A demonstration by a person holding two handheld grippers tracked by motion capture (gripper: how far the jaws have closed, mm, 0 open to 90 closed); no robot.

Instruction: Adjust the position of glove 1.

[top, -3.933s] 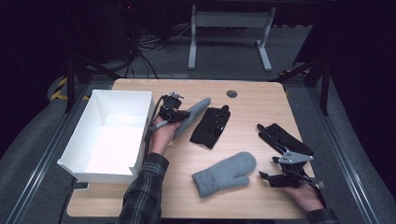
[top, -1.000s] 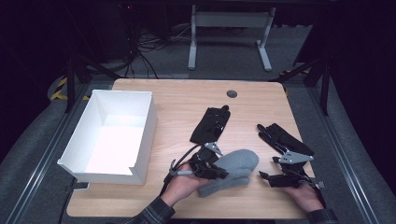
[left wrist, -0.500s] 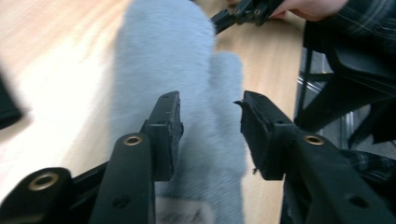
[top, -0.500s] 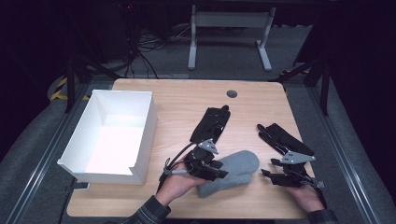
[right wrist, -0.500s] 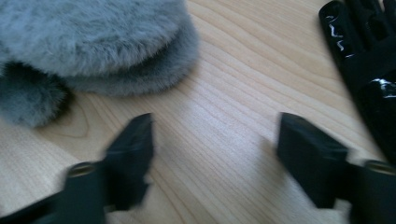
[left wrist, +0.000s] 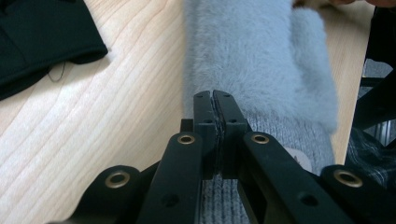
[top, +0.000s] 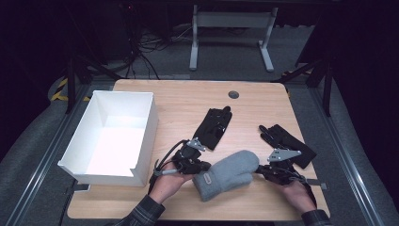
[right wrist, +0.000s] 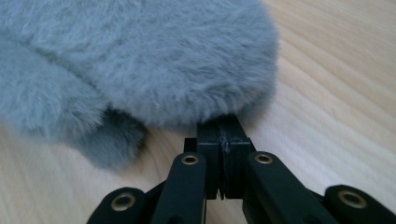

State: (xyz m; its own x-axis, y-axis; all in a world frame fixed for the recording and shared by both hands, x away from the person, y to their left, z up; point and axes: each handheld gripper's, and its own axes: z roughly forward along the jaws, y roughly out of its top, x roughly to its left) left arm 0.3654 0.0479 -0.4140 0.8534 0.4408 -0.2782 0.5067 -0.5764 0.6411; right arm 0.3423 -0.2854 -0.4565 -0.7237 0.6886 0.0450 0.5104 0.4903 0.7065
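Both my grippers pinched onto the grey mitten, one at each end.

The grey mitten [top: 227,174] lies near the front edge of the table [top: 179,101], right of the white box [top: 148,136], with a black glove [top: 215,126] just beyond it and a second black glove [top: 284,140] at the far right. My left gripper [top: 200,165] has just been closing and now nips the ribbed cuff, jaws nearly together on the knit. My right gripper [top: 258,170] has just been closing too and bites the fluffy fingertip end. I judge the mitten light, soft and floppy, so it will sag between the two holds. The fleece pile may slip under a thin pinch, while the ribbed cuff gives the firmer hold.
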